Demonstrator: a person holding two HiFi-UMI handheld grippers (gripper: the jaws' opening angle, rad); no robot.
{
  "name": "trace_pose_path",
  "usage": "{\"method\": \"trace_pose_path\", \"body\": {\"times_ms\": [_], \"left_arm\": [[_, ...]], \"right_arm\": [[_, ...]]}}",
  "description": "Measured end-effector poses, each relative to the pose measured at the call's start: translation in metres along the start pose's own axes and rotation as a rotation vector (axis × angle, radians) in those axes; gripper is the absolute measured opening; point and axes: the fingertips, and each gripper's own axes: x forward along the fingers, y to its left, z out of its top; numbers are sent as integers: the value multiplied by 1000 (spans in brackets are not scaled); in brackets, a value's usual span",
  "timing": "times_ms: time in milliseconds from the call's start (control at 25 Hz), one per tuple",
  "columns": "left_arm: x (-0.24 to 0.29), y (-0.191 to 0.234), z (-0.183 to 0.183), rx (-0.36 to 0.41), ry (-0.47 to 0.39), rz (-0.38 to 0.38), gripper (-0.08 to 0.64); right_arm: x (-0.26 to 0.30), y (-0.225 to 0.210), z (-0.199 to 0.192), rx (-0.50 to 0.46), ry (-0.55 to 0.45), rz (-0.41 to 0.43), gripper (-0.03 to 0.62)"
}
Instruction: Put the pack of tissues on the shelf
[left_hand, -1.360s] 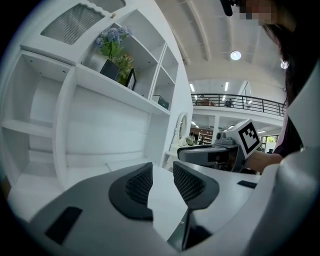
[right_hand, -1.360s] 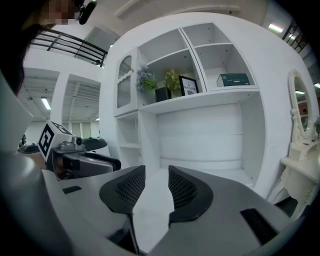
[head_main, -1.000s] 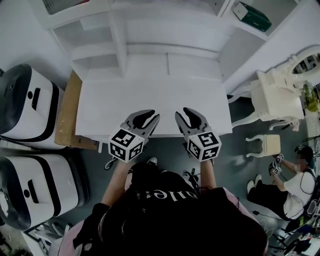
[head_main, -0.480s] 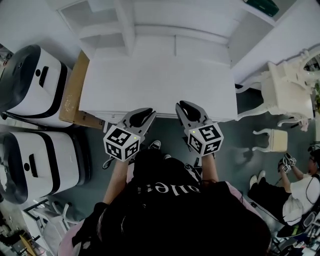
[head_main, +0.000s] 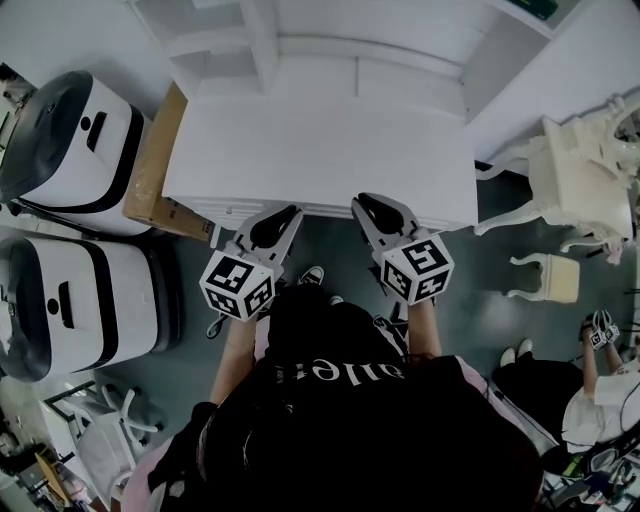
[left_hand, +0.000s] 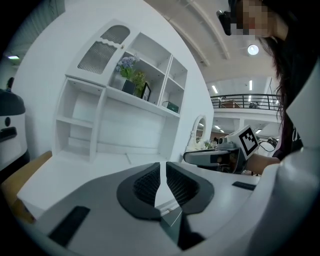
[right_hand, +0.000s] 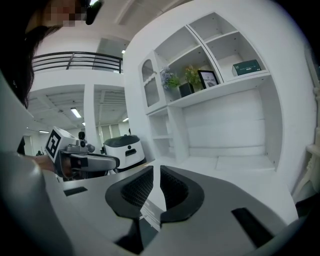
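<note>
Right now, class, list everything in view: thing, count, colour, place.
Desk: one, white, centre.
Shelf: one, white, behind desk.
Box: one, green, upper right compartment.
Pot plant: one, dark pot, middle shelf compartment.
Frame: one, black, beside plant.
Machines: two, white and black, left of desk.
Board: one, brown, desk's left side.
Dresser: one, white, right of desk.
Stool: one, white, floor right.
Seated person: one, white top, lower right.
Left gripper: one, grey, shut, empty, desk's near edge.
Right gripper: one, grey, shut, empty, beside it.

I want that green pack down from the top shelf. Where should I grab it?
Probably across its two short ends, coming in from the open front. The green pack lies flat on the shelf, so nothing slips underneath, and space shows on both sides.
</note>
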Motion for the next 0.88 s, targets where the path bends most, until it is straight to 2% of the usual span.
{"method": "trace_pose_path", "body": {"times_ms": [280,880], "left_arm": [[-6,-8,-4,4,-1,-6,48],[5,-15,-2,12,11,-59,48]], "right_arm": [[-5,15,-4,-32,17,46,71],[-6,25,4,-34,4,74,71]]}}
